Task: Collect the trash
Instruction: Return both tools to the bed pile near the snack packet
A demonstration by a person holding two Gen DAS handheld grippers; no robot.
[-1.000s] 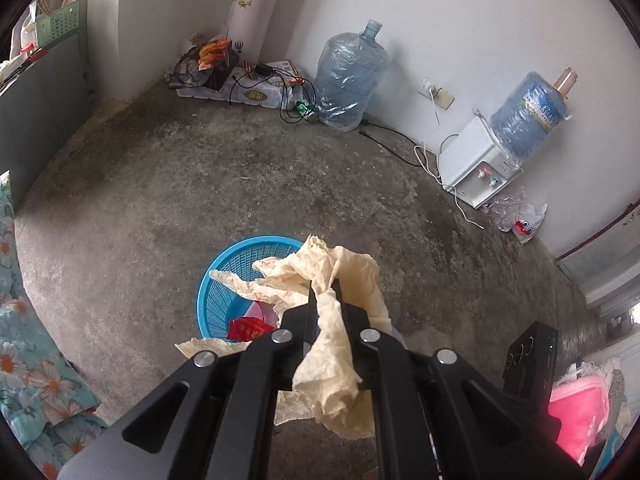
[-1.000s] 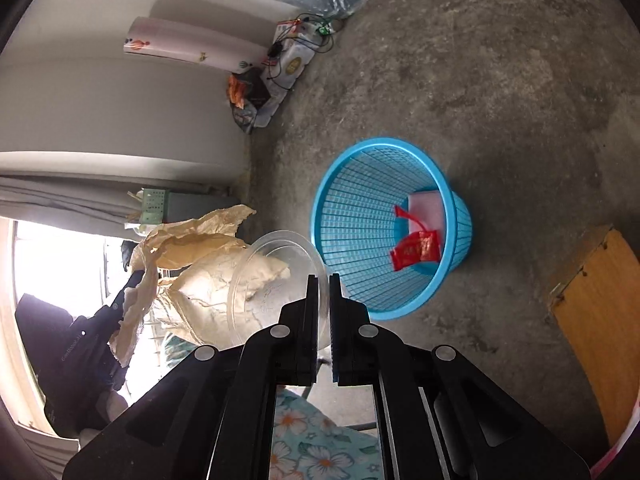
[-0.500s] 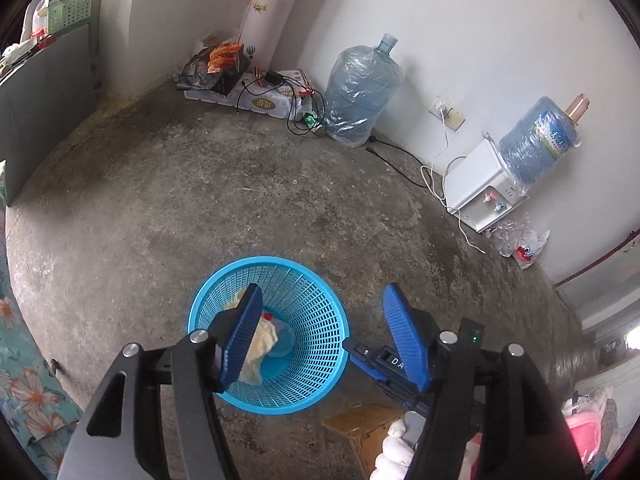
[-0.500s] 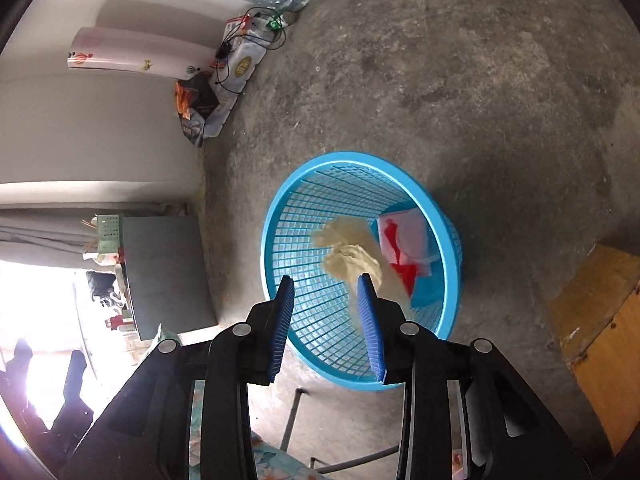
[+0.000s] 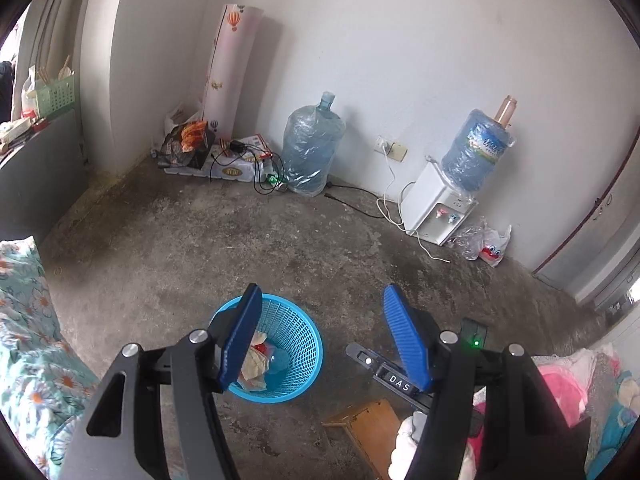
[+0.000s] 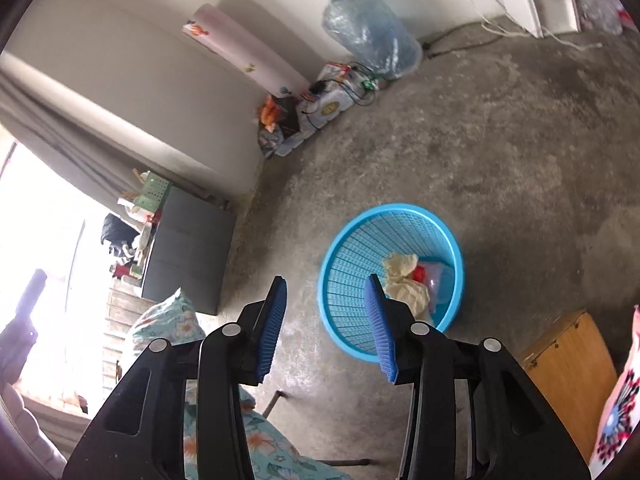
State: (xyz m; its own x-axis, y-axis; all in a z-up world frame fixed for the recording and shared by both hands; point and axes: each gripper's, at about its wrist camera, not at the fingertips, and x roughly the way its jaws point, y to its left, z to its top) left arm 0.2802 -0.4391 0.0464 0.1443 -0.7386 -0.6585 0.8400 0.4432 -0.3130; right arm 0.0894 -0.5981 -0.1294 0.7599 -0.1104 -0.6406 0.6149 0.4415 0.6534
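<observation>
A blue mesh basket (image 5: 296,344) (image 6: 348,264) stands on the concrete floor. Inside it lie crumpled tan paper (image 5: 252,364) (image 6: 400,268), a red wrapper (image 6: 418,274) and clear plastic (image 6: 438,276). My left gripper (image 5: 320,304) hangs open high above the basket's right side, nothing between its blue pads. My right gripper (image 6: 326,288) is above the floor just left of the basket; its jaws are opening and hold nothing. In the left wrist view the right gripper's body (image 5: 394,380) shows low at the right, held by a white-gloved hand (image 5: 408,436).
A wooden stool (image 5: 368,424) (image 6: 568,356) stands beside the basket. Floral bedding (image 5: 28,340) lies at the left. Along the far wall are water jugs (image 5: 312,152), a white dispenser (image 5: 436,208), cables, boxes and a plastic bag (image 5: 488,240). A grey cabinet (image 6: 184,256) stands near the window.
Both grippers let go: the tan paper and the clear plastic cup dropped into the basket. Both grippers then rose, so the basket looks smaller and lower, and the right jaws widened further.
</observation>
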